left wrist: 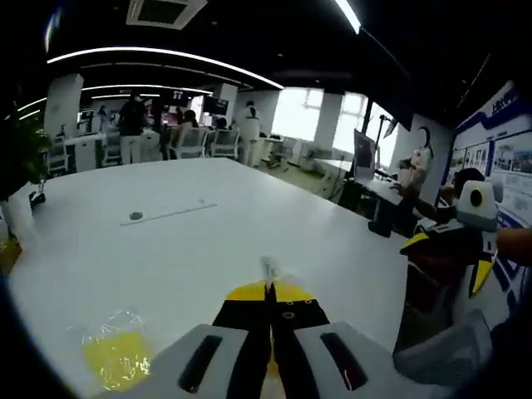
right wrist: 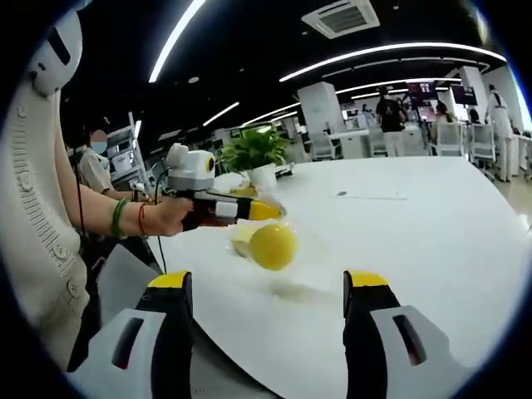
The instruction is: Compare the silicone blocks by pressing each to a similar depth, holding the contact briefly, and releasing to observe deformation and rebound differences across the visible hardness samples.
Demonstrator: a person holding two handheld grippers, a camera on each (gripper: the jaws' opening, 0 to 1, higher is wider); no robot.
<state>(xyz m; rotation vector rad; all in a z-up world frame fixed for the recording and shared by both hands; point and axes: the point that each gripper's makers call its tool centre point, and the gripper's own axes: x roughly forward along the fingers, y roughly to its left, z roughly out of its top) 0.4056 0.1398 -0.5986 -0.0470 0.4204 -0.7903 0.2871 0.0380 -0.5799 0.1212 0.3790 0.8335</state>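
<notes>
Fingers of the left gripper (left wrist: 269,303) are pressed together in the left gripper view, black with yellow tips, and a thin clear film sticks up from between those tips. They point out across a wide white table (left wrist: 183,249). A yellow object in a crinkled clear bag (left wrist: 116,353) lies on the table at the lower left of that view, apart from the fingers.

Seen from the right gripper view, the right gripper (right wrist: 266,291) has its fingers spread wide apart with nothing between them. Ahead of them, a person's hand (right wrist: 166,218) holds the left gripper out over the table, and from its closed tips hangs a clear bag with a round yellow silicone piece (right wrist: 273,246) inside, lifted just above the table with its shadow beneath. A potted green plant (right wrist: 253,154) stands on the table behind. People and desks are visible far across the room.
</notes>
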